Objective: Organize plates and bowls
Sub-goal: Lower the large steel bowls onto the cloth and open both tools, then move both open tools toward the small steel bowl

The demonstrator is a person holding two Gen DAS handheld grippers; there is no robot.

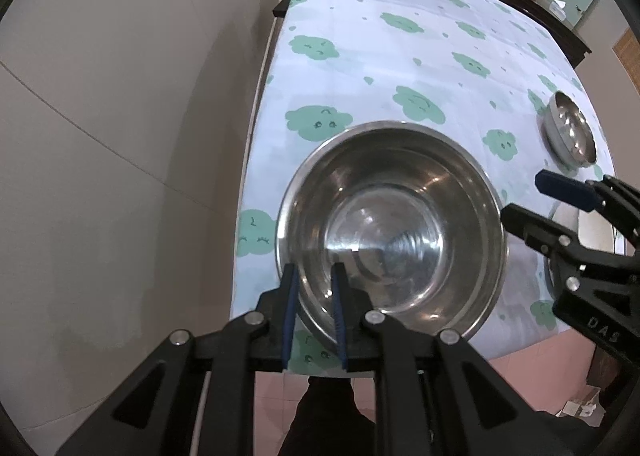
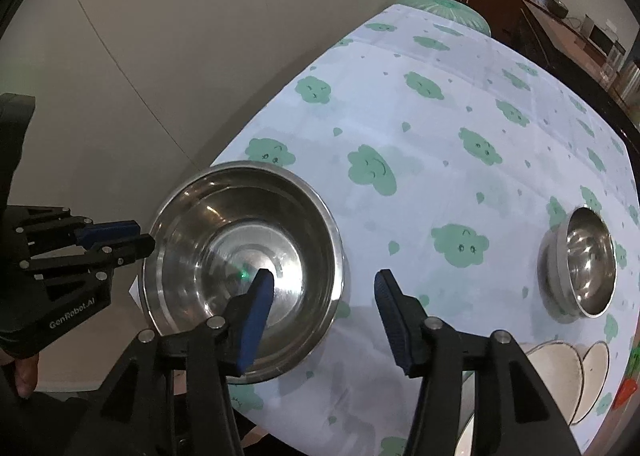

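My left gripper (image 1: 314,310) pinches the near rim of the big round steel bowl (image 1: 390,228) on the cloud-print tablecloth (image 1: 400,51). Right of the bowl, my right gripper (image 2: 324,314) hangs spread wide; only its view shows white plates (image 2: 560,372).

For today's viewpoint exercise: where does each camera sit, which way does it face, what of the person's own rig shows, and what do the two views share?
Left wrist: on the left gripper, facing along the table over the large steel bowl, its fingers astride the near rim; right gripper at right.
Right wrist: on the open right gripper, facing the tablecloth; left gripper at left.
Shared: large bowl, small steel bowl, tablecloth.
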